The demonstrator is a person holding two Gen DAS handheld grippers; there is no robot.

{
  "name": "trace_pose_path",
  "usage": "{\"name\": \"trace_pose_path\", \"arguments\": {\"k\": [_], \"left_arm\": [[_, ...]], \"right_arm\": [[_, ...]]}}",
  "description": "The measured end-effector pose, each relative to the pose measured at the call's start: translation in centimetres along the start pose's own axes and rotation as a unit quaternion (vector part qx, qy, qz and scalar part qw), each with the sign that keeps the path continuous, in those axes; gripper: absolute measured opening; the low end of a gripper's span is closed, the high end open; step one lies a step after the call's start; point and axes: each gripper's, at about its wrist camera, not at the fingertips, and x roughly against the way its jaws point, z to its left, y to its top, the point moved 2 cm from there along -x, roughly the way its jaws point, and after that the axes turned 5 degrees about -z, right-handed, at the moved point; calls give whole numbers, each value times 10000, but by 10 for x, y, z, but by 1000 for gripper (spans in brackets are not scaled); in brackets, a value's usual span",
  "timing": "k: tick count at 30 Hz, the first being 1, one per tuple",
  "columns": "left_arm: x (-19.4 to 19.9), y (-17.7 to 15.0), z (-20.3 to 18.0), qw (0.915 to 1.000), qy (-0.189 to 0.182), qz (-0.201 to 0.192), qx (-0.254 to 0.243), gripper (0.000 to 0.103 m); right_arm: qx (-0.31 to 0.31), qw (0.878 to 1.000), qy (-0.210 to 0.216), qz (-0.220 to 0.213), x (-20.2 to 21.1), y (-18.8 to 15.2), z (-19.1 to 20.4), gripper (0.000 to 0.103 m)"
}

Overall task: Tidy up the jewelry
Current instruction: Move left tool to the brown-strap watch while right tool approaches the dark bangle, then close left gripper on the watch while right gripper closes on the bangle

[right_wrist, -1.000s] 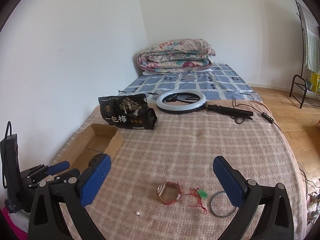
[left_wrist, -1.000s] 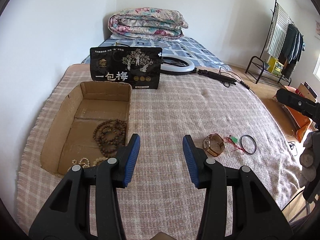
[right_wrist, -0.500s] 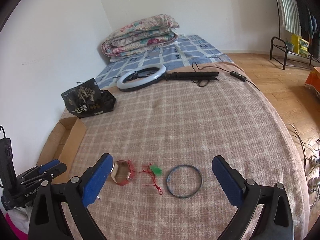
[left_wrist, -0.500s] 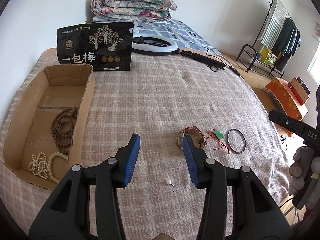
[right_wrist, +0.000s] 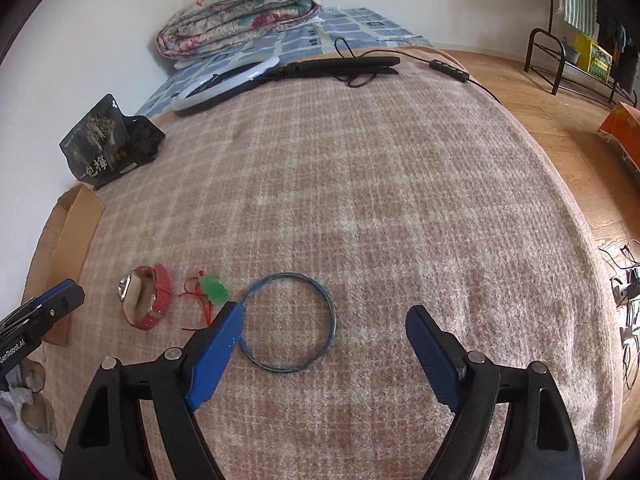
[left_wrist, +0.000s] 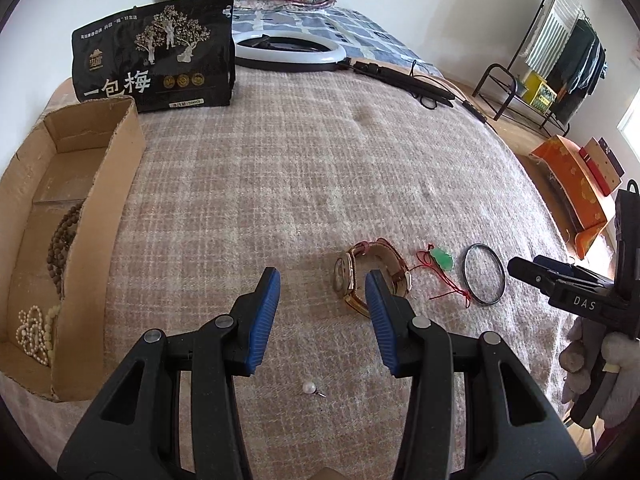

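On the plaid blanket lie a gold watch with a red strap (left_wrist: 370,274) (right_wrist: 145,298), a green pendant on red cord (left_wrist: 442,259) (right_wrist: 214,289), a dark blue bangle (left_wrist: 483,279) (right_wrist: 289,322) and a small pearl stud (left_wrist: 309,388). A cardboard box (left_wrist: 102,216) at the left holds brown beads (left_wrist: 60,244) and cream beads (left_wrist: 34,330). My left gripper (left_wrist: 322,290) is open and empty, just left of the watch. My right gripper (right_wrist: 324,330) is open and empty above the bangle.
A black snack bag (left_wrist: 154,54) stands behind the box. A ring light (left_wrist: 290,50) with its stand and cable lies at the far edge. A folded quilt (right_wrist: 240,8) sits beyond. A clothes rack (left_wrist: 560,52) and an orange box (left_wrist: 576,200) stand at the right.
Both grippers have moved forward and lower toward the blanket. The left has neared the watch; the right has shifted right and now frames the bangle. Both stay open.
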Motion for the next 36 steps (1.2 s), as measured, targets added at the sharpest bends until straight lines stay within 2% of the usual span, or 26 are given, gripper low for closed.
{"name": "trace_pose_path", "arguments": {"k": [4, 9, 27, 29, 31, 32, 34, 36], "left_arm": [[-11, 0, -3, 10000, -11, 86, -3, 45], [-21, 0, -7, 9999, -35, 142, 4, 45], [-51, -6, -14, 9991, 7, 401, -98, 45], [-54, -8, -15, 9989, 5, 449, -128, 37], [-55, -9, -16, 9988, 24, 466, -166, 34], [-55, -9, -17, 9988, 26, 461, -184, 33], [-55, -9, -16, 9987, 18, 471, -188, 21], [-56, -10, -16, 9986, 25, 486, -210, 13]], "right_arm": [[270, 9995, 171, 67, -5, -7, 8, 86], [809, 9967, 38, 112, -11, -12, 25, 91], [1266, 9911, -231, 330, -38, -16, 40, 94], [1304, 9905, -264, 340, -39, -16, 40, 94], [1269, 9910, -244, 347, -39, -15, 39, 94], [1264, 9910, -249, 355, -39, -15, 38, 91], [1242, 9913, -233, 372, -38, -15, 36, 86], [1207, 9918, -208, 377, -37, -13, 34, 76]]}}
